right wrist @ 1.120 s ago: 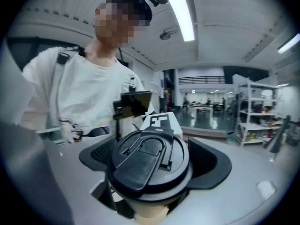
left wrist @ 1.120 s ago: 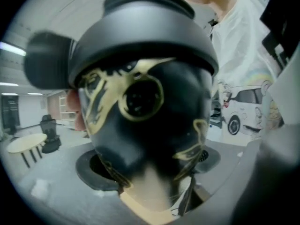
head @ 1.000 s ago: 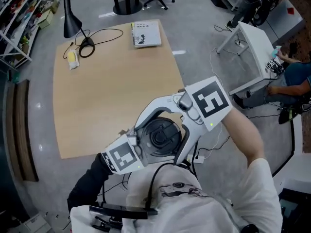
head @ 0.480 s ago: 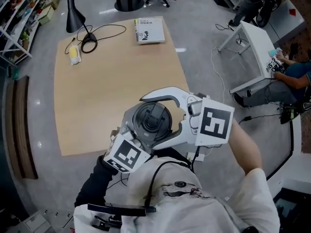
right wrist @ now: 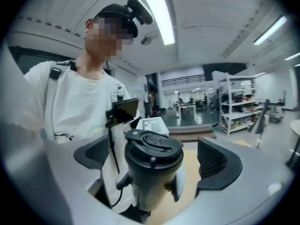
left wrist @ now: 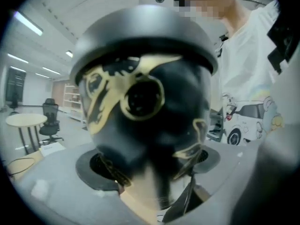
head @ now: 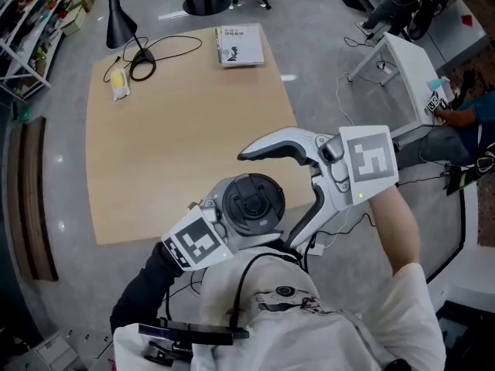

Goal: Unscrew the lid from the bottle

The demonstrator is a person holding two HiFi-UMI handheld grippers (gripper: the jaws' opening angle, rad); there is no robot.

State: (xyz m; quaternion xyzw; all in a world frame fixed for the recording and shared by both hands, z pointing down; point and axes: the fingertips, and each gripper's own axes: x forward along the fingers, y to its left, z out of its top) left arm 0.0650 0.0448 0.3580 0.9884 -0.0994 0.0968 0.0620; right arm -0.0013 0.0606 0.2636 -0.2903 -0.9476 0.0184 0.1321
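Left gripper was clamped on the bottle, pads pressed to both sides of its lower body. It held the bottle roughly upright, lid up, in the air in front of the person's chest, approx over the near edge of the wooden table, not resting on it. Bottle: dark body w/ pale gold pattern, opaque. Lid: dark, round, w/ a raised flip piece on top, seated fully on the neck, so contents couldn't be made out in any view.

Right gripper stood wide apart and its jaws were opening. Lid and upper bottle stood btwn them, but the pads were clear of it, w/ a gap visible on each side. Nothing gripped. In head view its two curved fingers arched around the lid from the right w/o touching.

Table's far end: booklet, black lamp, coiled black cable, small yellow item, all well apart from the bottle. Beyond the table, right side: white side table and a seated person, partly cut off. Shelving ran along the left edge, w/ mixed items too small to tell.
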